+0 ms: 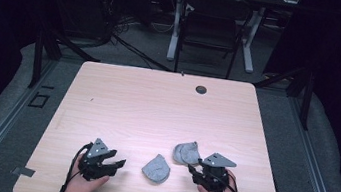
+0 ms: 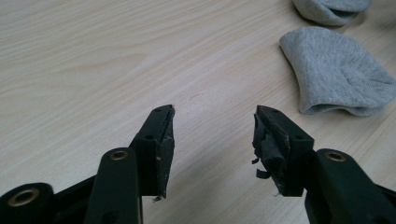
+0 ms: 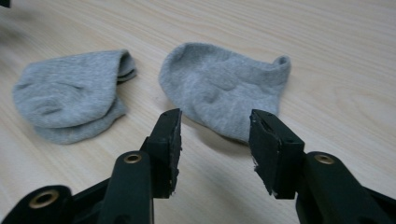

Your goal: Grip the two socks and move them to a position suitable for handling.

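Your left gripper sits at about 7 o'clock, jaws parted and aimed toward 3 o'clock. Your right gripper (also parted) sits near 5 o'clock, aimed toward 10 o'clock. Both hands grip from below.

Black hand-held gripper with brass-ringed screw holes, frayed pads

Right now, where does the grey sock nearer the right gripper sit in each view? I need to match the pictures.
High view: the sock nearer the right gripper lies low and right of centre, just left of the right gripper.
Left gripper view: top right corner, cut by the frame.
Right gripper view: centre, just beyond the open jaws.
Shared landmark: the other grey sock, beside it on the wooden table.
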{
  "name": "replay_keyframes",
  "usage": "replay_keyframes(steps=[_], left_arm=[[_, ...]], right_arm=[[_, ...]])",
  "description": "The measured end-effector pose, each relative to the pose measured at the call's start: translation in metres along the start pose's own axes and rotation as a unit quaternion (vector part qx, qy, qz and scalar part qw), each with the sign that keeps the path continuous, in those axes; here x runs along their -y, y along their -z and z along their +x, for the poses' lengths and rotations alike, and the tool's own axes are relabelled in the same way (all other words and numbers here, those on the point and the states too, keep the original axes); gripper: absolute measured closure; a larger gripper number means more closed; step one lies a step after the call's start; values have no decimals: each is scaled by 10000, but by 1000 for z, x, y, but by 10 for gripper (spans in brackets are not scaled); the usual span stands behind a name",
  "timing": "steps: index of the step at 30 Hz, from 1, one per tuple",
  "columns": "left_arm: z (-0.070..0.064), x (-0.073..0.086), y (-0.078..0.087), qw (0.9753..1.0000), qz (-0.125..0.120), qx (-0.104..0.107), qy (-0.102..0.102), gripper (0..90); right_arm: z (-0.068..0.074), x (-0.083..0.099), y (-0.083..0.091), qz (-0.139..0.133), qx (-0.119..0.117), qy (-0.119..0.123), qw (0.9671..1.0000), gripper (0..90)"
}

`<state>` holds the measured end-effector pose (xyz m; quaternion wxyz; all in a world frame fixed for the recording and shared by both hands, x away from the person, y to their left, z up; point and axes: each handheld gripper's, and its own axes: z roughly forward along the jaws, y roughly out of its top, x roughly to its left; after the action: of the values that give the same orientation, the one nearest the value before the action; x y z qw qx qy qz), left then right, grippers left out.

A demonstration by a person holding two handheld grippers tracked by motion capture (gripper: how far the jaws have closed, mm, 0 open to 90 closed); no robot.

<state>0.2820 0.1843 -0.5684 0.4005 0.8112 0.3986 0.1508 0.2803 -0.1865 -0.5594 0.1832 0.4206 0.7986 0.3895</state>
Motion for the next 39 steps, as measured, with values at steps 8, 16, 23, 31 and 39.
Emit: replay_keyframes(steps=[8,16,23,31,39], left_arm=[[-11,-8,-7,9999,44,149,1,556],[-27,-24,-15,9989,121,374,-268,631],[-42,-33,-27,9977,172,513,-410,730],[-49,-31,-40,9962,370,565,-552,834],[-57,-25,-40,9936,483,779,-655,842]], right_arm=[[2,-1,-1,101,13,28,9999,613],[3,-1,1,86,0,23,10000,643],[2,0,0,136,-21,35,9999,665],[2,0,-1,141,-28,4,9999,661],[1,1,-1,139,-80,-13,9999,661]])
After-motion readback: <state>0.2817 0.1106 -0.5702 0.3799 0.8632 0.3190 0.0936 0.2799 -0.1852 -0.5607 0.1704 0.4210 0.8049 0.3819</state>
